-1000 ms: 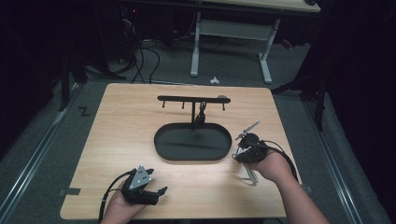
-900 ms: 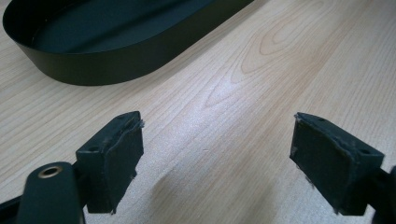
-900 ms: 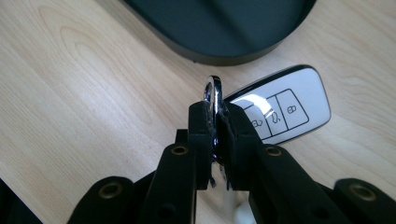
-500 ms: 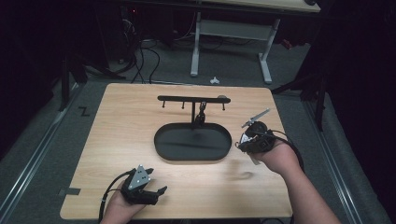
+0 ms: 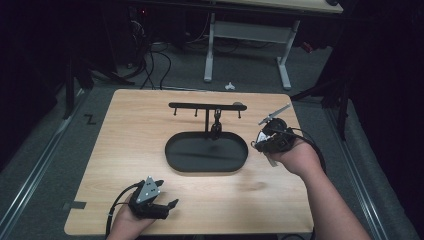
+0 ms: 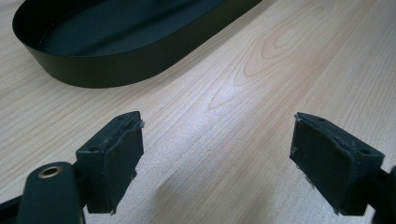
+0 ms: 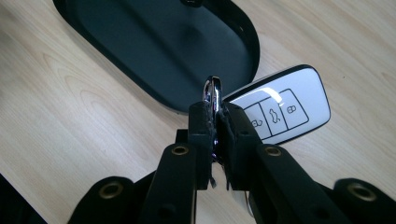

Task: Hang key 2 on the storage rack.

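High view, counter: your light wooden counter carries a black oval tray near its middle and a black hook rack standing just behind the tray.
High view, left gripper: your left gripper rests low at the counter's near edge, well apart from the tray, grey three-cornered plate on top.
Left gripper view, jaws: your jaws stand wide apart with bare wood between the pads; the left gripper holds nothing. The tray's curved wall lies ahead of it.
High view, right gripper: your right gripper is held above the counter just right of the tray's right end.
Right gripper view, jaws: your right gripper has its jaws pressed together on the chrome ring of a car key fob.
Car key fob: white face, black border, three outlined button icons; it hangs to one side of the closed jaws, clear of the counter, beside the tray's rim.
Rack hooks: small pegs hang under the bar; whether anything hangs on them you cannot tell.
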